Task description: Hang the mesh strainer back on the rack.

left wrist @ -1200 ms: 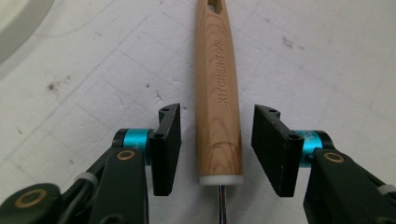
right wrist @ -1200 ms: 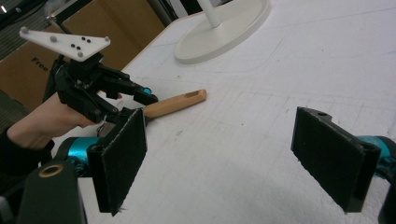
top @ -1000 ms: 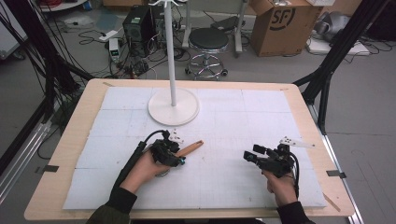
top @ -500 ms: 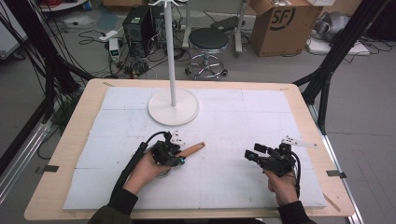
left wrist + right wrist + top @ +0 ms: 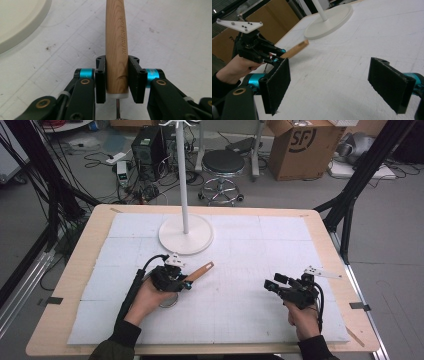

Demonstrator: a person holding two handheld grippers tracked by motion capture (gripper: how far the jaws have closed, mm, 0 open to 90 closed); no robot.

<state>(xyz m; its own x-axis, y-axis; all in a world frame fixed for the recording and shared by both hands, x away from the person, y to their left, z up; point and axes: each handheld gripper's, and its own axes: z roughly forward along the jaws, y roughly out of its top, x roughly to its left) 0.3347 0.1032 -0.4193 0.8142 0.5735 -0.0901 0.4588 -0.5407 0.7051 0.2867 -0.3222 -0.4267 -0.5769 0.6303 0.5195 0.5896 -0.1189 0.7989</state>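
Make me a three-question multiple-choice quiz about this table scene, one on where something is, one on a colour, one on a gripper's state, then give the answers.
1. Where does the white stand sit?
A. far side of the table
B. near edge
C. on the floor

2. What colour is the handle in the left gripper?
A. blue
B. wood brown
C. black

3. How are the jaws of the right gripper?
A. shut on the handle
B. shut on nothing
C. open

Answers: 1 A, its round base rests beyond both hands. 2 B, the grain shows. 3 C, the pads stand wide apart over bare mat.
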